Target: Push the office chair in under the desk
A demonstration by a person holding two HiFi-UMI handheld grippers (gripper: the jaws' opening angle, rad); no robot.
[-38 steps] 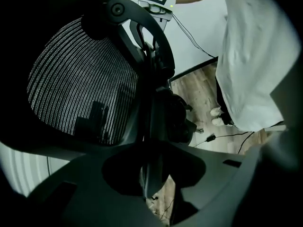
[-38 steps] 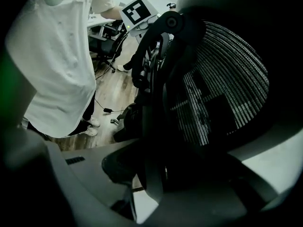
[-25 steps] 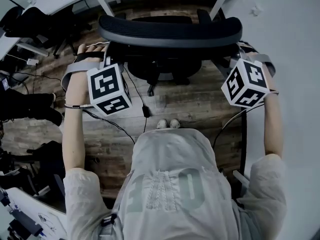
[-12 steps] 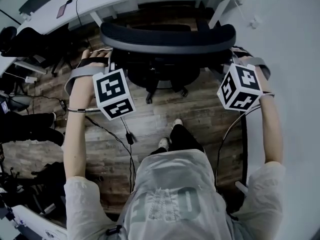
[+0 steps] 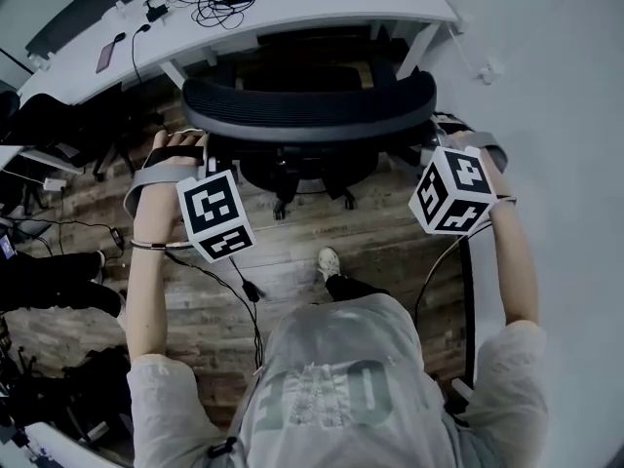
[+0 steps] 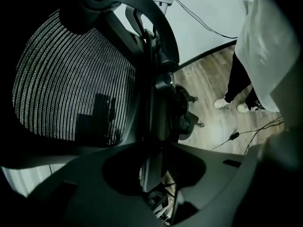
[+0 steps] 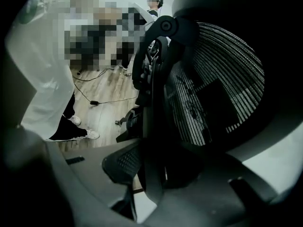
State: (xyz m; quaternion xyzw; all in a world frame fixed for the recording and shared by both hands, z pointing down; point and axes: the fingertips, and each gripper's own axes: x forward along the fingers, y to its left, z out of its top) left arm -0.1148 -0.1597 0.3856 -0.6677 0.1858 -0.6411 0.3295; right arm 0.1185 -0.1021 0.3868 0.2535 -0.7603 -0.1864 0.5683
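Since the half-second-earlier frame: the chair [image 5: 307, 105] has rolled nearer the desk [image 5: 322, 3], more desktop shows at the top of the head view, your foot [image 5: 330, 261] has stepped after it, and both tongs have ridden along on the backrest.

Chair: straight ahead of you, with its back turned to you. The wheeled base [image 5: 307, 169] is out on the wood floor [image 5: 380, 222]. The seat's front is close to the desk's near edge, but you cannot tell from above whether it is under it. The backrest's long axis runs left to right across your front, roughly parallel to the desk edge.

Left tongs [image 5: 207, 164]: at the backrest's left end. In the left gripper view the jaws are closed on the rim of the back frame, with the mesh [image 6: 71, 79] to one side.

Right tongs [image 5: 439, 159]: at the backrest's right end, likewise clamped on the frame rim, beside the mesh [image 7: 213, 93].

Governing relation: the desk lies directly beyond the chair, away from you. Your two holds sit about level at opposite ends, neither one nearer.

Judgement: an even forward push from both sides should keep the back square to the desk. Push harder on one side and the chair will likely swivel toward a desk leg [image 5: 417, 39].
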